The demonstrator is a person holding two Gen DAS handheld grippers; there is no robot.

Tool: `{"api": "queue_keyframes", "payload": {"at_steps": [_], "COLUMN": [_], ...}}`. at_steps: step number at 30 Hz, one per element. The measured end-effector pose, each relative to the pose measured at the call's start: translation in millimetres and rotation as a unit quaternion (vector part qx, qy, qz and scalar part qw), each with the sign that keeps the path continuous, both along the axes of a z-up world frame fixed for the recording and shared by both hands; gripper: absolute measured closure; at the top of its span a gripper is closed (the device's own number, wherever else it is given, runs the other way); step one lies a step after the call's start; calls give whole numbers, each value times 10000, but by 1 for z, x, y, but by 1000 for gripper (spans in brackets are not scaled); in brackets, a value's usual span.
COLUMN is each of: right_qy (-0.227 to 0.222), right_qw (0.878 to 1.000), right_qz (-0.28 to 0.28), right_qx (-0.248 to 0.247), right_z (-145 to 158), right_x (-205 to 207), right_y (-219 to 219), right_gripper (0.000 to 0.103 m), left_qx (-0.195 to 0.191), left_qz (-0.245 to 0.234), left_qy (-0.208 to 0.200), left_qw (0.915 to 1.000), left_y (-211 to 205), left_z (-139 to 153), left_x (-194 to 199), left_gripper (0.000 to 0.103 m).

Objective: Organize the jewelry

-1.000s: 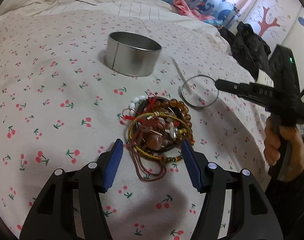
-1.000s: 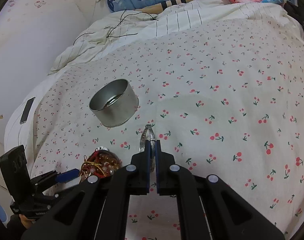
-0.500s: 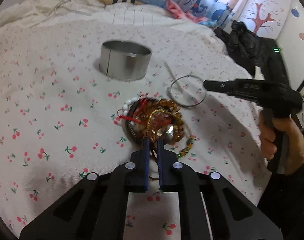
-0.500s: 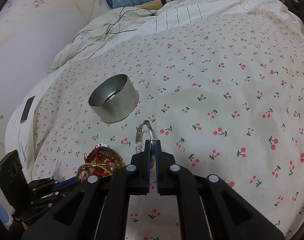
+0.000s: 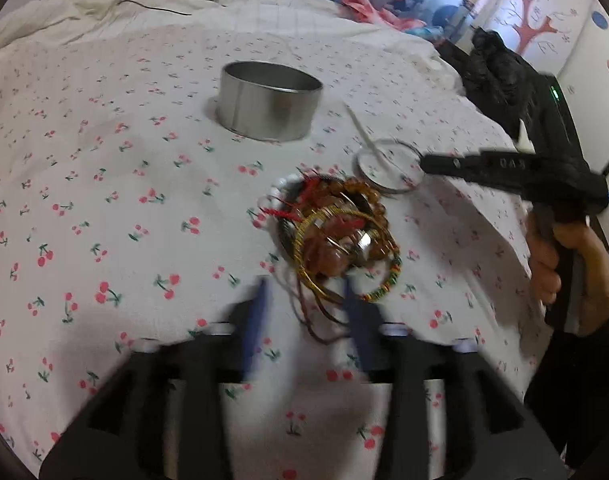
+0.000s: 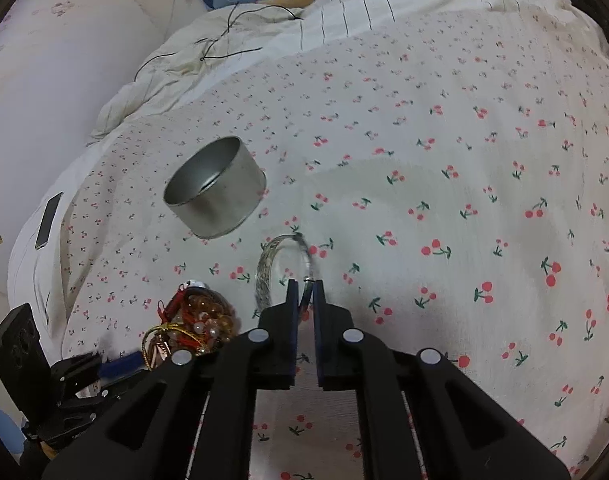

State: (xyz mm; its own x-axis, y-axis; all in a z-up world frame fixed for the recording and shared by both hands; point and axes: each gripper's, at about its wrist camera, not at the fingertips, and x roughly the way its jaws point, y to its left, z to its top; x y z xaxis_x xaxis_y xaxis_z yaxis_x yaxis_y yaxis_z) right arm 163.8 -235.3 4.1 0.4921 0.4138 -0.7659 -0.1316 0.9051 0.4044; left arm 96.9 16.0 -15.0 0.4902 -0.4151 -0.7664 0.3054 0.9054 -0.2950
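Observation:
A pile of bead and cord bracelets (image 5: 336, 236) lies on the cherry-print bedsheet; it also shows in the right wrist view (image 6: 192, 324). My left gripper (image 5: 304, 312) is open, its blurred blue fingers straddling the pile's near cords. A silver bangle (image 6: 282, 268) is pinched at its rim by my right gripper (image 6: 304, 296), which is shut on it; in the left wrist view the bangle (image 5: 388, 168) sits right of the pile. A round metal tin (image 5: 268, 100) stands open behind, also in the right wrist view (image 6: 214, 188).
A phone (image 6: 48, 220) lies at the bed's left edge. A rumpled duvet with a black cable (image 6: 224, 44) is at the back. Dark clothing (image 5: 500, 72) lies at the right beyond the bed.
My left gripper closed over the pile half a second ago and has now opened and pulled back slightly. My right gripper stays shut on the bangle, which has tilted a little.

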Motion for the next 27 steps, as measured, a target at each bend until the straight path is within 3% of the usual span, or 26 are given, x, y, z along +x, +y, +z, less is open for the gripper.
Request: {"api": "queue_keyframes", "payload": {"at_steps": [2,7,9,10,12,21,22,23,27], "right_qy": [-7,34,58,68,83,143,137,137,71], "right_qw": [10000,10000,9999,9999,9999,9999,9999,9999,9999], "right_qz": [-9,67,72,68,61,45,38,46,49], "right_qx": [-17,-65,-92,-99,-101,-31,-28,-19,72], "right_z": [0,-4,-6,-7,-8,-11,-11,-11,-9], "right_x": [0,1,2,1,2,3,3,3,2], "right_y": [1,6,7,7,7,7,6,6,4], "right_gripper": [76,76,76,76,76,76,79,89,100], "left_qx": [-181,-792,-1121,-1258,-1354,-1145,-1143,-1146,-1104], "left_qz": [89,102,129,123,170,132,125,108,41], "left_qy": [-2,279,510,669,726,441,397,354,170], "left_qw": [9998,9964,9923,9897,9880,9924,9926,9927,9937], "left_y": [5,10,13,13,12,16,17,18,21], "left_z": [2,1,-2,-5,-7,19,24,29,50], "left_x": [4,20,27,29,32,20,19,18,15], "left_gripper": [49,48,65,90,99,101,101,101,101]}}
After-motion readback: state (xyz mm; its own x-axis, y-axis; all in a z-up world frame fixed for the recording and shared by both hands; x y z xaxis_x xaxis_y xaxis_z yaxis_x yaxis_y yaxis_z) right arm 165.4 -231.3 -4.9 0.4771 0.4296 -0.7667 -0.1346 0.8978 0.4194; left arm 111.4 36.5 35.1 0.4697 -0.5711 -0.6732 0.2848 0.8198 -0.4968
